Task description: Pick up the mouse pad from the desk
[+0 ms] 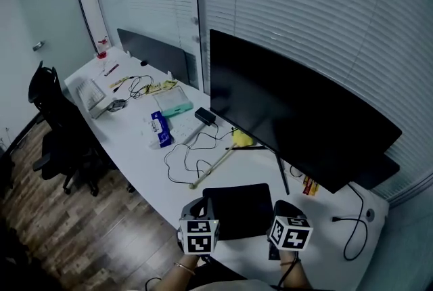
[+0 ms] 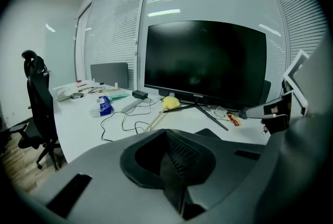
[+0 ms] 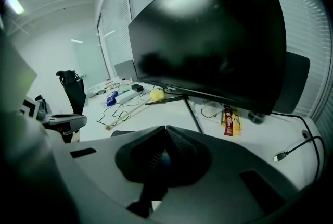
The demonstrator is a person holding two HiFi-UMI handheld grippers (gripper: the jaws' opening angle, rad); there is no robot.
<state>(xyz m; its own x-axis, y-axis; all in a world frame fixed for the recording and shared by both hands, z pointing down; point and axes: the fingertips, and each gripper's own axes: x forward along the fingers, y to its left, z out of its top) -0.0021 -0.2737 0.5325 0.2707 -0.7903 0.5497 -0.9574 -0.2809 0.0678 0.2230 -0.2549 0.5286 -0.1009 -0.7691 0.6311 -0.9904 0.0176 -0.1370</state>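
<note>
Hovering over the desk's (image 1: pixel 139 141) near edge: left gripper (image 1: pixel 201 204) and right gripper (image 1: pixel 283 208), jaws pressed together, empty. Black mouse pad (image 1: pixel 238 210) lies flat between them, before the monitor (image 1: pixel 291 120).

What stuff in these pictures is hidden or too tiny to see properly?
1. Mouse pad: in the head view, its near corners sit behind the left gripper and right gripper.
2. Blue packet: in every view, its print is too small to read.
3. Snack wrappers: in the head view, they are partly covered by the monitor.
4. Bits at the desk's far end: too small to name.
</note>
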